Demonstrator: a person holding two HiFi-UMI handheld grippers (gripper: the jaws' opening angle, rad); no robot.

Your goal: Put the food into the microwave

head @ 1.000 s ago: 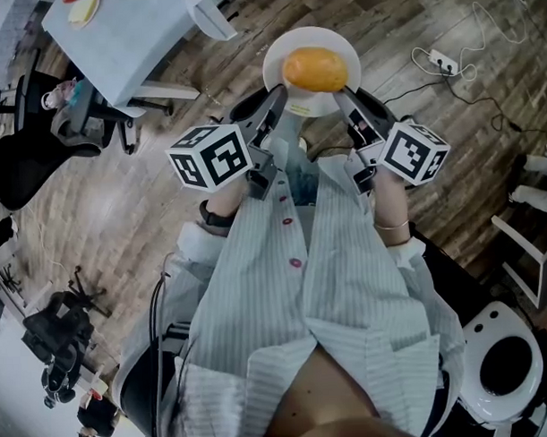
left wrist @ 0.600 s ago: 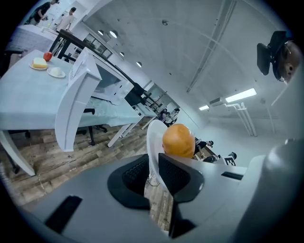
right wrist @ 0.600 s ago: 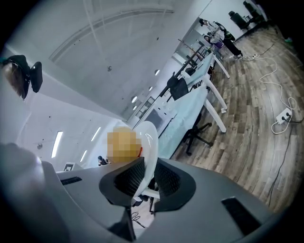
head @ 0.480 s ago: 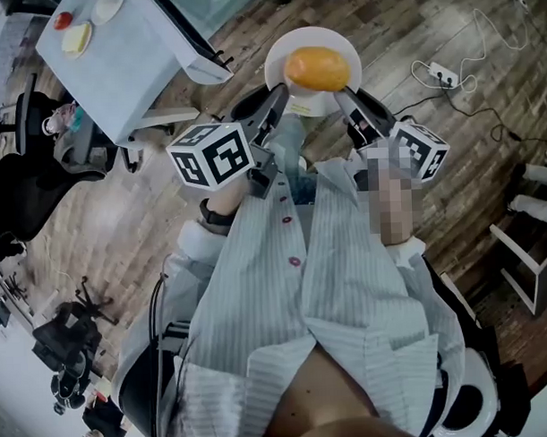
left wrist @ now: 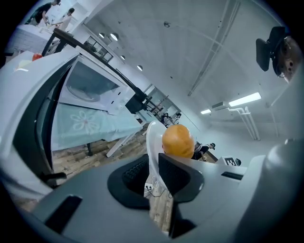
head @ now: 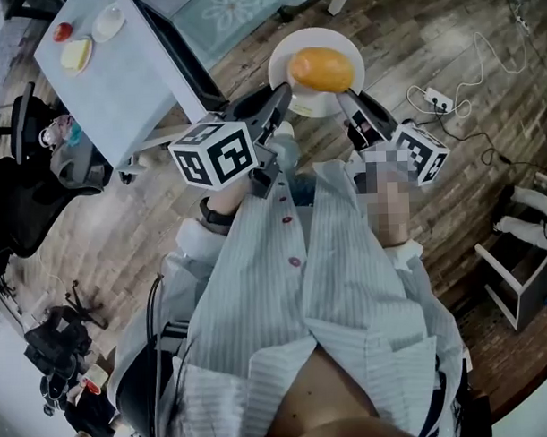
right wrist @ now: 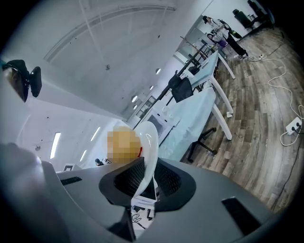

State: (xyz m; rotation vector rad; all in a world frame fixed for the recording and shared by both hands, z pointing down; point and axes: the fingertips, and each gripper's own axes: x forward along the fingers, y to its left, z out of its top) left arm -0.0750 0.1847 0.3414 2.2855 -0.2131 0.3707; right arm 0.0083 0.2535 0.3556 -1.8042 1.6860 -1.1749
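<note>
At the upper left of the head view stands a pale blue-grey rectangular surface (head: 130,88) that carries a few small dishes. It lies well apart from the load, and no view shows for sure a microwave.

The left tool (head: 281,98) is next. Its 2 dark jaws are closed on the left rim of the round white plate (head: 351,80), and in the left gripper view the thin rim stands on edge between the ribbed pads, so the jaws are only narrowly apart, by the thickness of the plate. The left forearm reaches forward from the striped shirt, and the tool points ahead and a little down.

The plate is in the air, straight in front of the person, over the wooden floor (head: 428,37). The food, 1 oval orange-yellow bun (head: 320,68), rests near the middle of the plate, and its long axis runs from one tool to the other.

The right tool (head: 346,98) is closed in the same way on the right rim, and its forearm mirrors the left.

Both tools are equally near to the food, at opposite sides of it. The coming move seems to depend on this: the 2 hands probably must travel together and keep the plate level, or the bun could roll.
</note>
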